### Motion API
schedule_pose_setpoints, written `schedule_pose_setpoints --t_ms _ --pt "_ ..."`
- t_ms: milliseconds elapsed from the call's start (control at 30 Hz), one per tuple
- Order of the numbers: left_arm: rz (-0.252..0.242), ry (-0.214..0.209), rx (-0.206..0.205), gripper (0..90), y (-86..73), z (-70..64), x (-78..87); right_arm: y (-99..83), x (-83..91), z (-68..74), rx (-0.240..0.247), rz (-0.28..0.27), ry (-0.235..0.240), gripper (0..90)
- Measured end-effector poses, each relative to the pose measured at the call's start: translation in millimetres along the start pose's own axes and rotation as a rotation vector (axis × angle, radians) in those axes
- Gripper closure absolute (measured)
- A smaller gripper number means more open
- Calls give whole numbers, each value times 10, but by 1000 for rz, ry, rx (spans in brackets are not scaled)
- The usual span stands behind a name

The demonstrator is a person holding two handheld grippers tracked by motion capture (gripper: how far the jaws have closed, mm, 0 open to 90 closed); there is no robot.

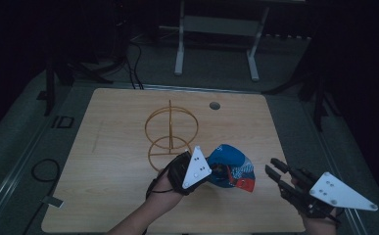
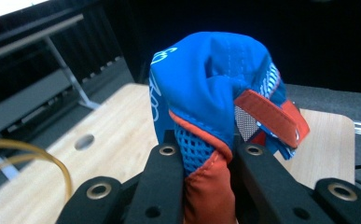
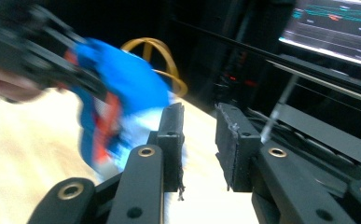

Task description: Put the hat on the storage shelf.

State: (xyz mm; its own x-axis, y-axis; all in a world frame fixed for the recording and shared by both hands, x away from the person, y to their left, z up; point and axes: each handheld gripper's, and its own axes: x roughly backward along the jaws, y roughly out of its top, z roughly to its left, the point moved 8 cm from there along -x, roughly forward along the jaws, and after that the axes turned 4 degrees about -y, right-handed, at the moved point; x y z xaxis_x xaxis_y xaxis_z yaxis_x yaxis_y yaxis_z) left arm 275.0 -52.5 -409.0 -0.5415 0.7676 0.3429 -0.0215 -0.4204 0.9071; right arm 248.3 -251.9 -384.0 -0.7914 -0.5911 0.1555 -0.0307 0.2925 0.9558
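My left gripper (image 1: 211,172) is black, topped with a pale grey three-cornered plate dotted with small dark screw heads, and a thin black cable loops from it past my wrist. Its jaws are flat black links pinned with brass-ringed rivets. My right gripper (image 1: 271,170) is built alike: black linkage, the same grey triangular plate, and rough-edged black pads (image 3: 171,140) on the jaws. My forearms are bare of sleeves.
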Motion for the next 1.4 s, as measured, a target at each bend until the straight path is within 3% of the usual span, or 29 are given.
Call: schedule_pose_setpoints --t_ms 67,167,233,367,567,800,1000,1067,1100,1167,1267,1400 --pt "-14 3 -28 858 60 20 49 -33 2 -91 -17 8 -5 717" --pt "-42 -30 -59 858 135 36 130 -102 -32 -164 -26 34 3 705" --pt "-72 -60 -98 858 175 35 185 -141 -63 -192 -39 51 26 695" --pt "-121 -125 -128 857 225 37 281 -153 -104 -166 -50 57 81 665" --pt "-196 -204 -149 857 262 17 361 -81 -129 100 -22 32 238 567" --pt "-230 -236 -130 857 279 -14 349 -62 -235 494 45 30 396 444" --pt "-250 -284 -127 856 291 -86 323 -12 -326 725 96 20 438 421" --pt "-254 -282 -126 856 295 -88 322 -2 -336 751 100 18 444 432" --pt "-264 -297 -111 856 305 -88 327 9 -343 772 101 13 448 490" --pt "-266 -284 -107 856 305 -68 329 37 -357 799 95 6 449 667" --pt "-261 -281 -102 855 287 -50 341 70 -347 777 97 -7 408 874" --pt "-260 -275 -90 854 261 -15 365 109 -302 716 93 -26 364 900"
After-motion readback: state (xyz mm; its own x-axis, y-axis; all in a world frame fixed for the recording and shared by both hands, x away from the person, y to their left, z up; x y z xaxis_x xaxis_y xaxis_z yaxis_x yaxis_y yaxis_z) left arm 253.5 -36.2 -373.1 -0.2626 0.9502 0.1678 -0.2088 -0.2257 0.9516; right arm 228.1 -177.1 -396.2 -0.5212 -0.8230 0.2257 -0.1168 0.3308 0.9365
